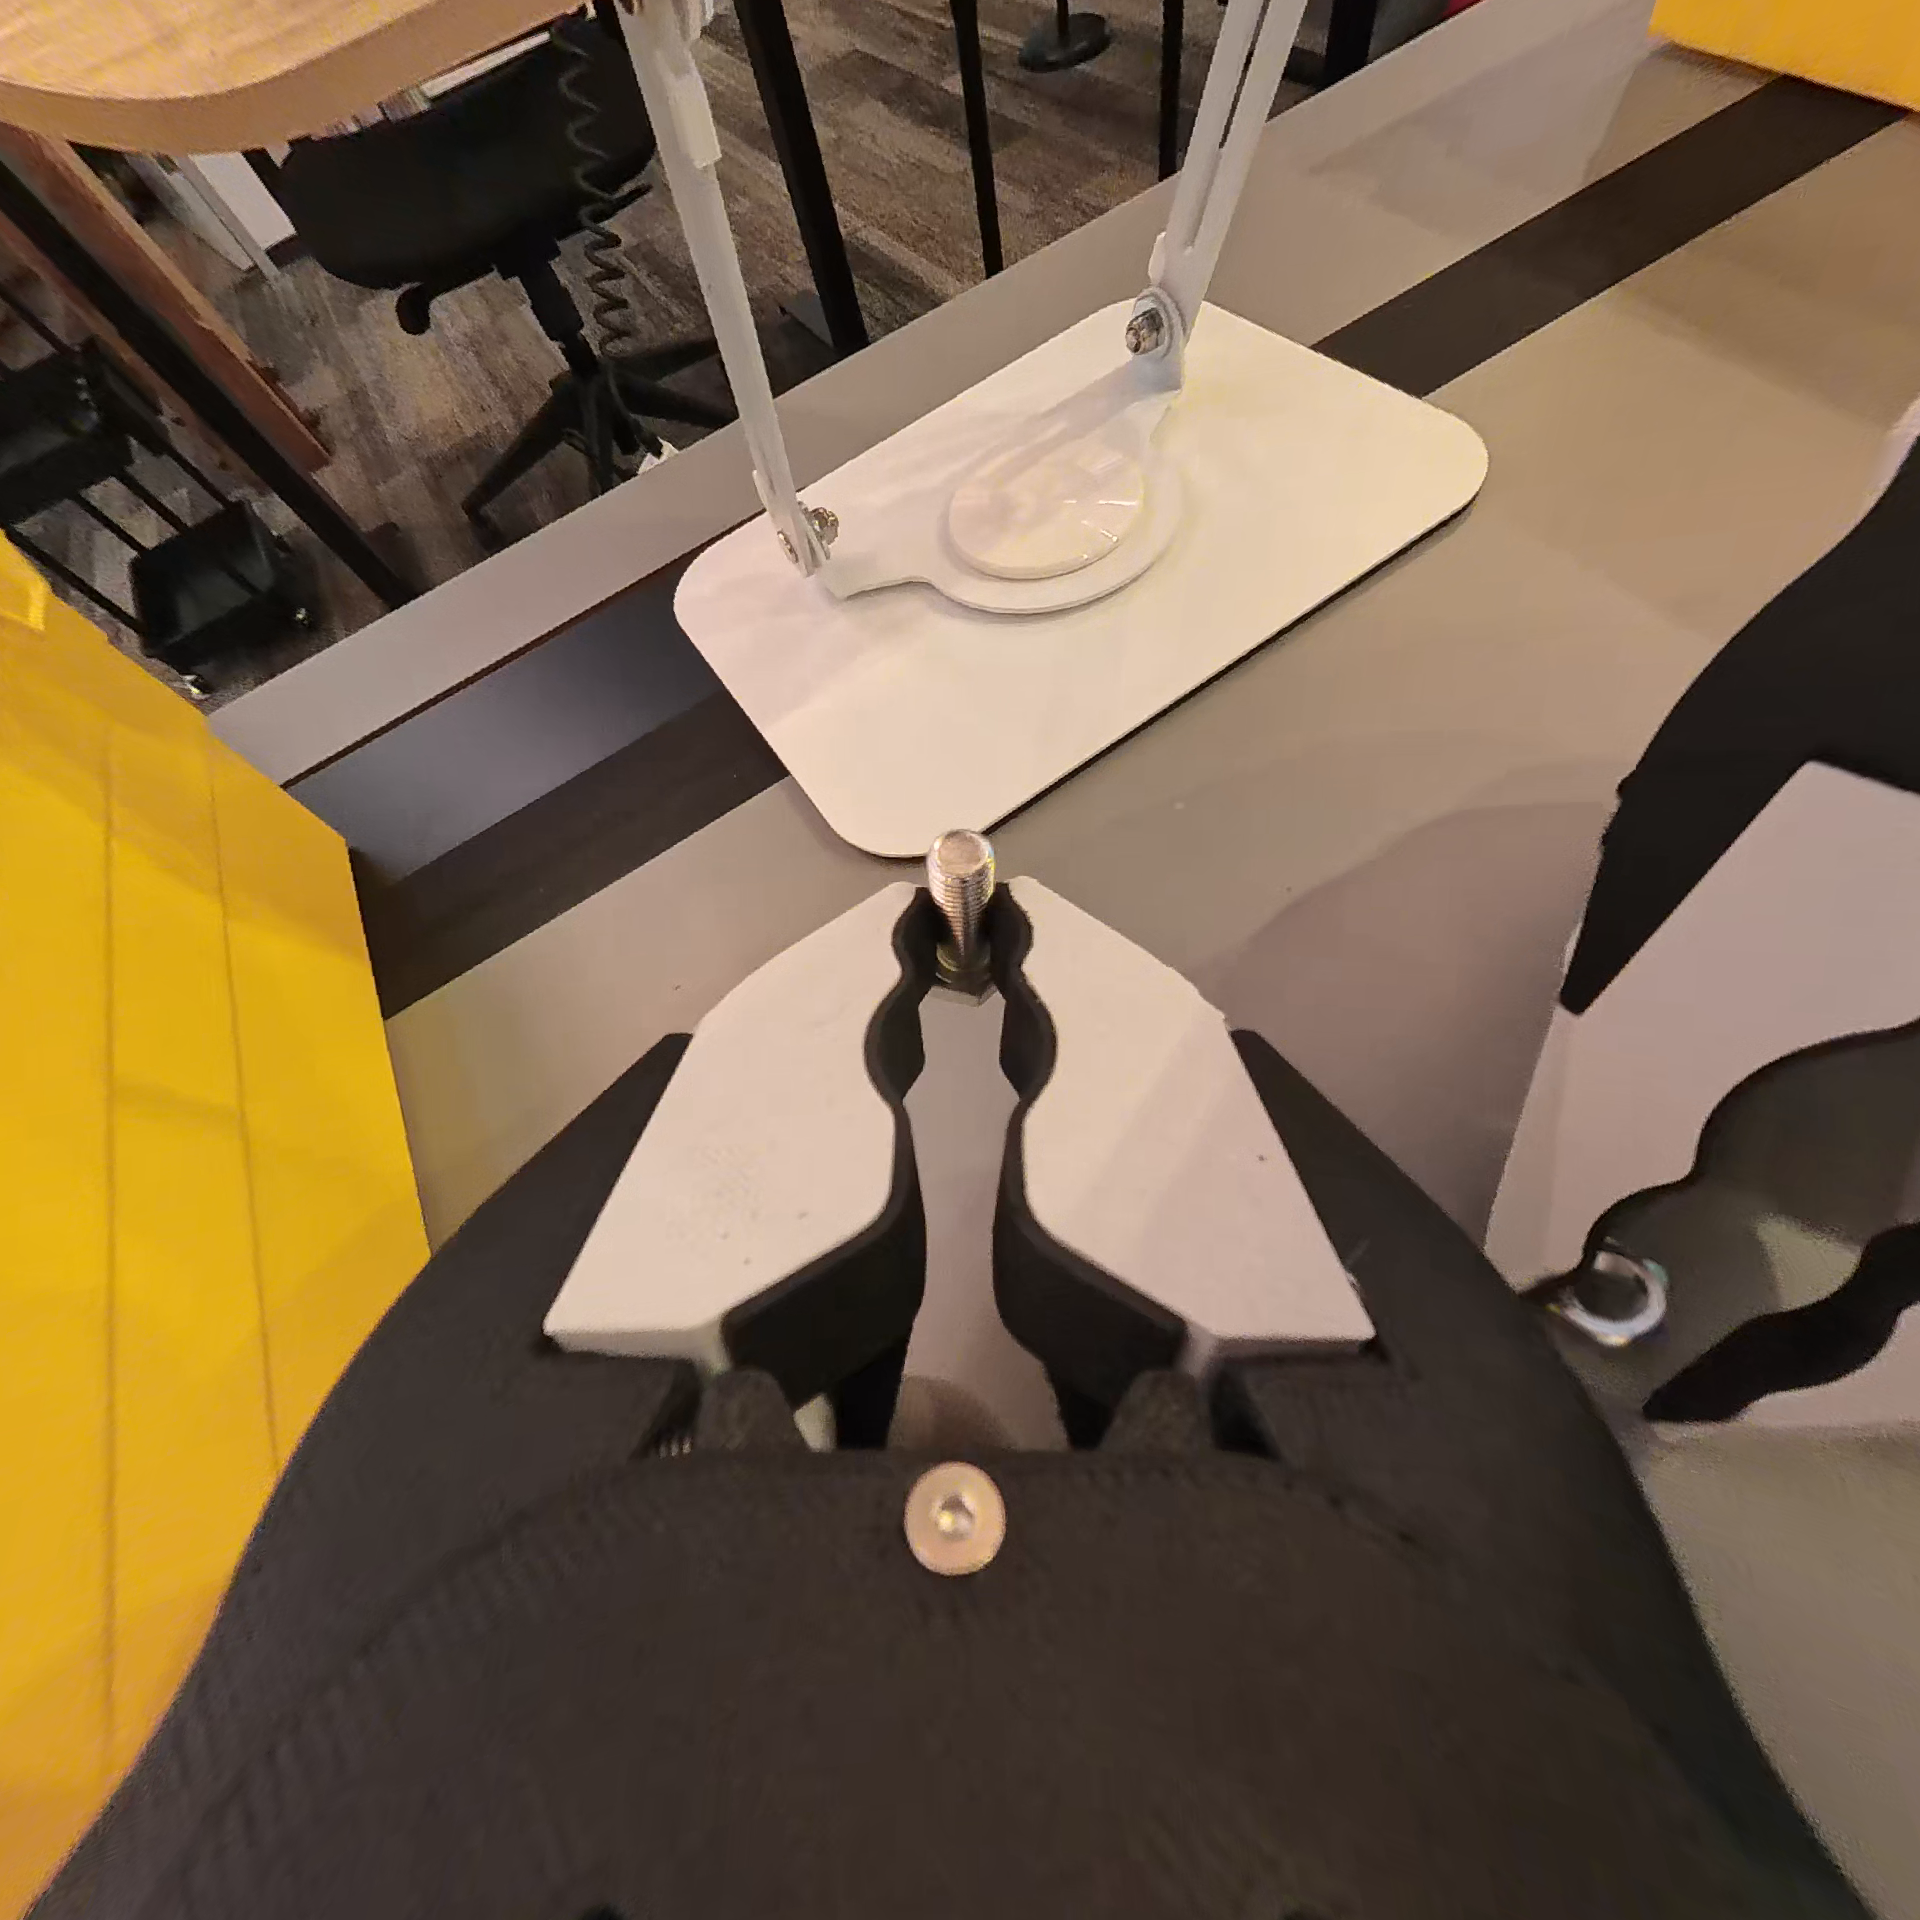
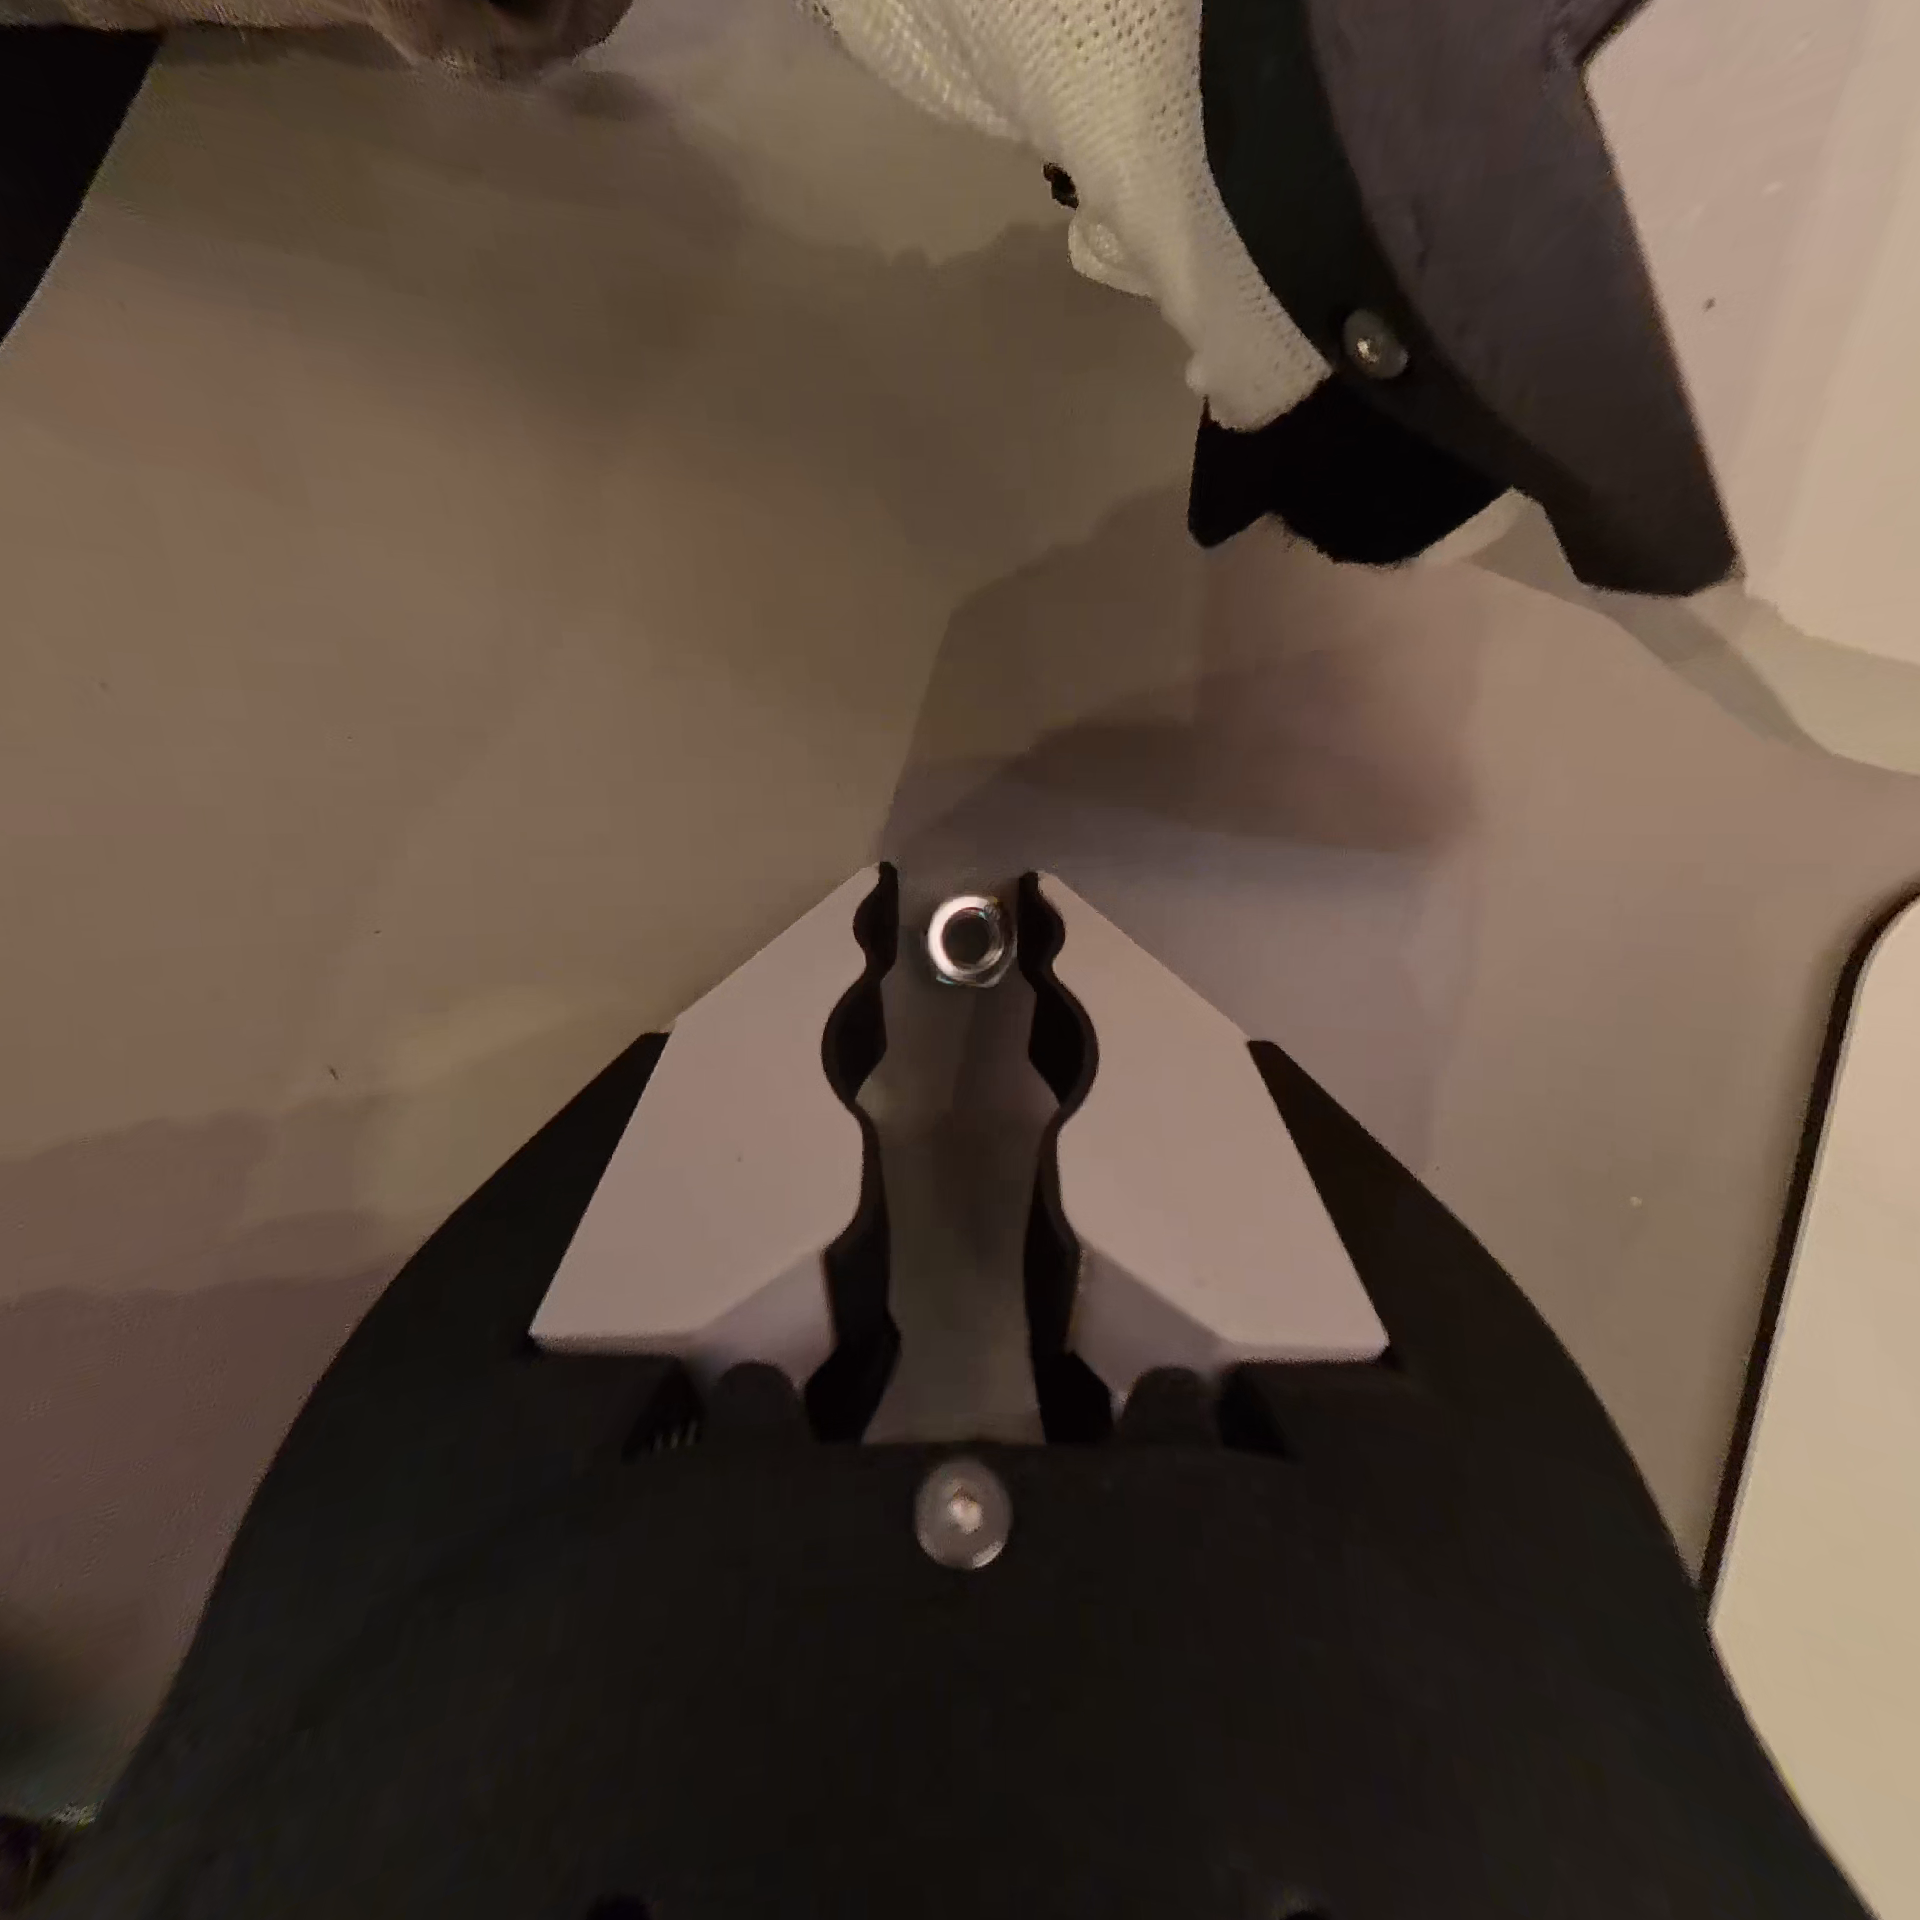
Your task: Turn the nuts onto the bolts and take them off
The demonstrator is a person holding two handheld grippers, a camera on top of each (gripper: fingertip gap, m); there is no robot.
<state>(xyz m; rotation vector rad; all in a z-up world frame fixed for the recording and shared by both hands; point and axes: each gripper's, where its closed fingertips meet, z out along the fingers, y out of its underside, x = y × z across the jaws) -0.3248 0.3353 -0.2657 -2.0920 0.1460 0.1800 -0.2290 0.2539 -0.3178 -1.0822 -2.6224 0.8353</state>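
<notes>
A white lamp base (image 1: 1091, 613) rests on the grey table (image 1: 1351, 810), beside yellow fabric (image 1: 177, 1039).

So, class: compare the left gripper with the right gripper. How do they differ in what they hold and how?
The left gripper is shut on a silver threaded bolt pointing forward past its tips; the right gripper has a wider gap around a small silver hex nut lying on the grey table. The nut touches only one finger. Both share white-and-black wavy fingers.
</notes>
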